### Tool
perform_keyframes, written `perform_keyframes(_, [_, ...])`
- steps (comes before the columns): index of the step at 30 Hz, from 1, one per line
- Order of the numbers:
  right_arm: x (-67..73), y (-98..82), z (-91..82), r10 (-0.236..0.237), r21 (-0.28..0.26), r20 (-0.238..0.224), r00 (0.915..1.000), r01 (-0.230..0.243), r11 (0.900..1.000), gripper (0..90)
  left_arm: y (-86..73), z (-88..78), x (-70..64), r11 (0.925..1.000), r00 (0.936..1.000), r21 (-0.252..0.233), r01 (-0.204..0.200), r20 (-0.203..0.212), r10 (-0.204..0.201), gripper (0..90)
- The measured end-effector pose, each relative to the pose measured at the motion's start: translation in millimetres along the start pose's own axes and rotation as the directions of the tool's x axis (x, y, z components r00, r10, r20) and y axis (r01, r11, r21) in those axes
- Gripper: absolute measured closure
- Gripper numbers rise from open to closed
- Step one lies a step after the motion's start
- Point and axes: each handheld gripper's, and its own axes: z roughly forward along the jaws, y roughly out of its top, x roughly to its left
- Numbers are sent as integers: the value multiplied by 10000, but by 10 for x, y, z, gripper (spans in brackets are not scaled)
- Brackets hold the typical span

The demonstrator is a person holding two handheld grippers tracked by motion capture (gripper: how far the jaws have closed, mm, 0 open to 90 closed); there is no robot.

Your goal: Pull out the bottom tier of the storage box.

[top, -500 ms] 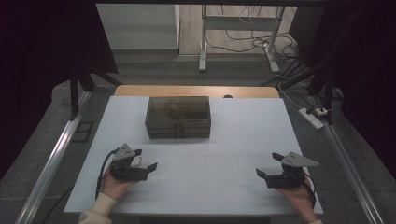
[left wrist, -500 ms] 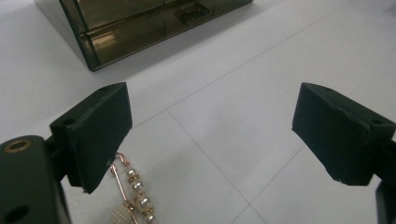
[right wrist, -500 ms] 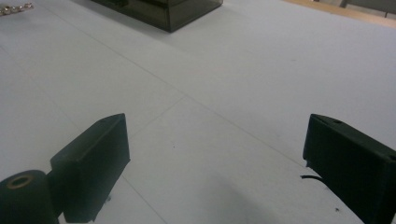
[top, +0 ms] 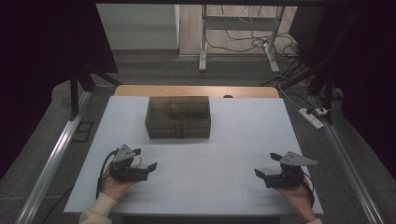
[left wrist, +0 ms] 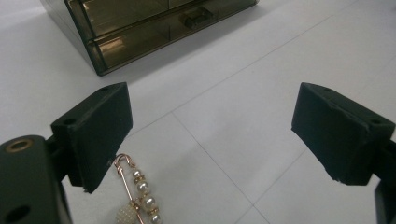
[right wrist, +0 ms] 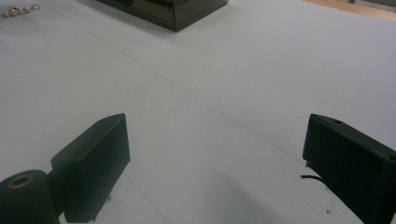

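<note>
The left gripper (top: pixel 146 161) sat at the near left of the white table (top: pixel 233 135), held in the person's left hand (top: pixel 114 184), with its jaws standing wide apart and nothing between the pads. A gold pin strung with pearls (left wrist: pixel 140 191) lay flat on the table just beside the inner face of that gripper's left jaw, low in the left gripper view, close to the pad but not pressed by it; whether it touched the pad could not be told. In the high view the pin (top: pixel 137 161) showed as a pale glint between the two jaws. Ahead of the left gripper, toward the far side of the table, stood the smoky clear drawer box (top: pixel 178 116), its drawers shut and its front facing the person.

Against the picture from half a second before, the left gripper lay in nearly the same spot with the same spread of its jaws, and the drawer box had not shifted.

To the right, well apart from the pin, the right gripper (top: pixel 266 164) rested in the right hand (top: pixel 294 193) at the near right of the table, jaws likewise wide apart over bare table. It too matched the earlier picture. From its own view the pin (right wrist: pixel 19 10) lay far off to its left, and the drawer box (right wrist: pixel 168 9) ahead.
</note>
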Motion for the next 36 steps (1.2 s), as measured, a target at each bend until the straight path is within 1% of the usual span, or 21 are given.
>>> perform_keyframes(2, [-1, 9, 15, 119, -10, -192, 9997, -119, 9999, 71, -5, 0, -1, 9999, 10000, -75, 77, 62, -77, 119])
perform_keyframes(4, [16, 33, 30, 60, -90, -271, 9996, -62, 9999, 72, -5, -5, -3, 9999, 9999, -126, 100, 88, -98, 119])
perform_keyframes(5, [28, 41, 41, 27, -90, -274, 9996, -29, 10000, 72, 2, -11, -5, 9998, 10000, -219, 19, 36, -18, 121])
perform_keyframes(7, [40, 50, 62, -6, -53, -265, 9996, 4, 10000, 72, 6, -6, -2, 9997, 10000, -224, 5, 23, -4, 123])
perform_keyframes(9, [37, 46, 61, 15, -18, -269, 9996, -15, 10000, 72, 8, 11, -1, 9999, 10000, -151, -2, 55, 3, 123])
perform_keyframes(12, [21, 27, 44, 63, -31, -90, 9999, -63, 10000, 72, 16, 20, -27, 9999, 9998, -65, -139, 147, 140, 123])
perform_keyframes(13, [12, 21, 38, 143, -75, -54, 9999, -144, 9999, 72, 19, 22, -42, 9998, 9997, -12, -213, 133, 213, 123])
perform_keyframes(15, [1, 16, 33, 199, -78, 4, 9998, -199, 9998, 72, 25, 30, -69, 9992, 9992, 97, -385, 44, 385, 123])
perform_keyframes(18, [-21, 3, 31, 390, -71, 4, 9992, -390, 9992, 72, 42, 35, -80, 9987, 9987, 91, -507, 13, 507, 123])
perform_keyframes(19, [-15, 4, 26, 299, -104, 47, 9995, -299, 9995, 72, 44, 40, -79, 9987, 9988, 105, -491, -6, 491, 123])
perform_keyframes(22, [-18, 2, 36, 318, -107, 70, 9995, -317, 9994, 72, 48, 31, -76, 9991, 9990, 47, -422, -121, 422, 123])
perform_keyframes(24, [-46, 4, 68, 391, -46, -33, 9992, -391, 9992, 72, 52, 20, -73, 9990, 9984, 21, -453, -325, 454, 124])
perform_keyframes(27, [-38, 11, 82, 377, -11, -96, 9992, -378, 9993, 72, 45, 14, -61, 9989, 9977, 70, -453, -500, 456, 125])
perform_keyframes(29, [-28, 15, 81, 348, 11, -61, 9994, -348, 9994, 72, 44, -1, -54, 9993, 9977, -1, -373, -564, 372, 125])
perform_keyframes(31, [-14, 12, 78, 384, 43, -58, 9992, -384, 9993, 72, 49, -13, -49, 9995, 9979, -85, -297, -580, 292, 125])
perform_keyframes(34, [-16, 11, 74, 294, 80, -12, 9996, -294, 9995, 72, 59, -15, -46, 9993, 9980, -148, -331, -536, 323, 127])
perform_keyframes(36, [-29, 16, 72, 458, -19, -84, 9989, -458, 9989, 72, 59, -11, -49, 9990, 9978, -122, -420, -519, 413, 127])
